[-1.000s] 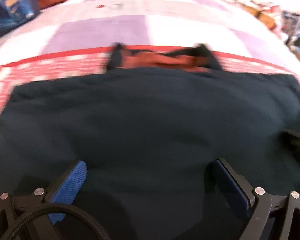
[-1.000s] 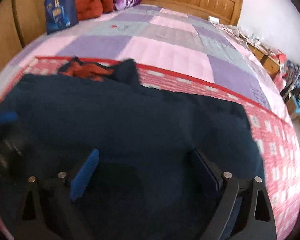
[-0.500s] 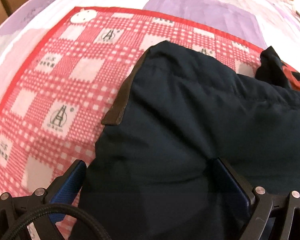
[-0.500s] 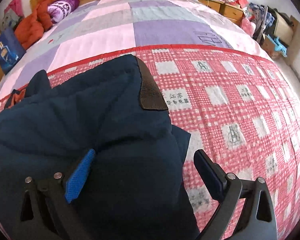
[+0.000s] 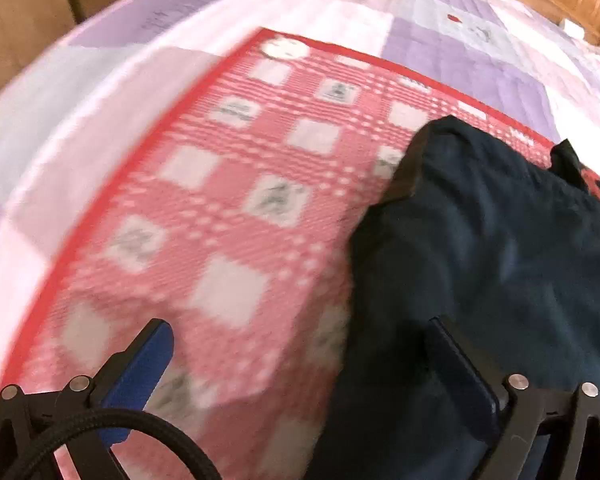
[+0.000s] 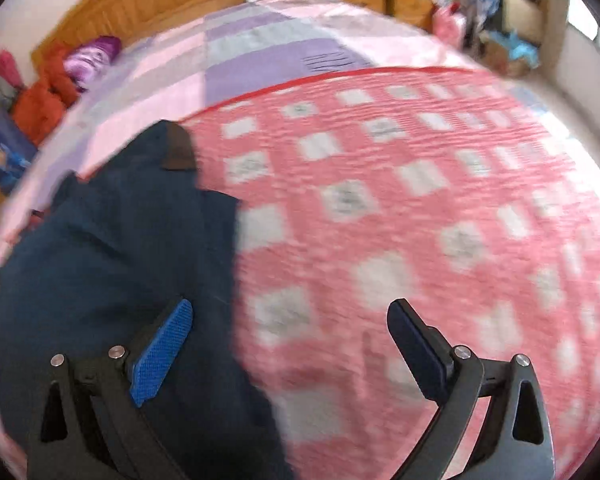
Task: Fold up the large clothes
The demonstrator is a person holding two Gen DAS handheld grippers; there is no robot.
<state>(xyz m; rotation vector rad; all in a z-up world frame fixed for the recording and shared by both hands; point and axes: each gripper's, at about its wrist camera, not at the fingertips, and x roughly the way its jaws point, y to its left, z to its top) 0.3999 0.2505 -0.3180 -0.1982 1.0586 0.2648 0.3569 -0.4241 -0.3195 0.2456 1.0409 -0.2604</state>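
Navy jacket [image 5: 480, 248] edge meets bare checked mat [image 5: 228, 216]; both grippers gape.

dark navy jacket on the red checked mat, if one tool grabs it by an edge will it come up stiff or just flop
Probably floppy: the dark navy jacket lies in soft puffy folds on the red checked mat, so a pinched edge would likely lift while the rest drapes and drags. It looks padded, so perhaps bulky yet light. Its smooth shell may slip from a shallow pinch. Both the left tool and right tool are open.

bright daylight, heavy motion blur

checked mat [image 5: 236, 216] smeared in both fisheye views; window glare at 2 o'clock in the right view; dark vignette at its corners.
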